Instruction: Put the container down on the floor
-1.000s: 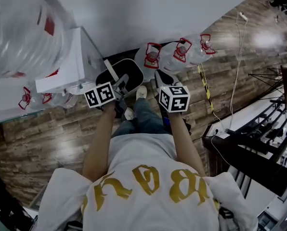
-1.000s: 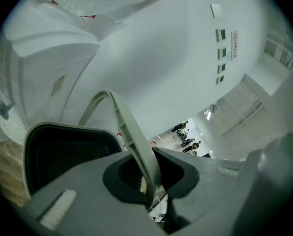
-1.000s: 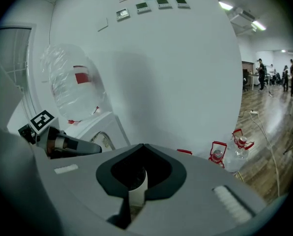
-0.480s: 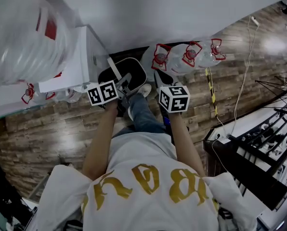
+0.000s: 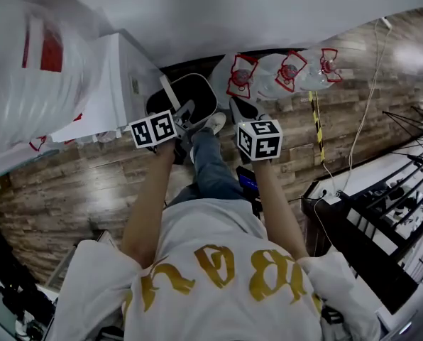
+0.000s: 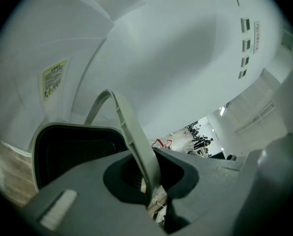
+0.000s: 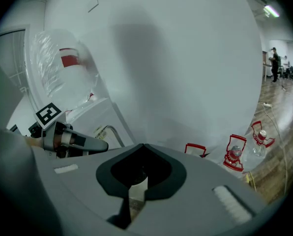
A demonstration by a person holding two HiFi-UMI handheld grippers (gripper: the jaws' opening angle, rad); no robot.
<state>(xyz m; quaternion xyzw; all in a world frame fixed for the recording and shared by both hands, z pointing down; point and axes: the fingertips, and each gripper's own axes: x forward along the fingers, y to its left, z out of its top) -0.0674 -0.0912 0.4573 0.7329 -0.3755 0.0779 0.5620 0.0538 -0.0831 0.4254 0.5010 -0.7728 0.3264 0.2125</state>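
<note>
The jaws of my left gripper [image 6: 149,181] were clamped on the thin grey handle [image 6: 129,127] of the container [image 6: 63,129], a grey bin with a black inside. It hung at the lower left of that view, close to the white water dispenser [image 5: 119,77]. The jaws of my right gripper [image 7: 136,181] were together with nothing in them, just right of the bin in the head view. There the bin sat at upper centre, above the plank floor [image 5: 91,183]; I could not tell whether its base touched. I judged the sound way was to lower it straight and level, clear of the dispenser and the bottles [image 5: 286,73] at the right, and release only once the handle went slack.
</note>
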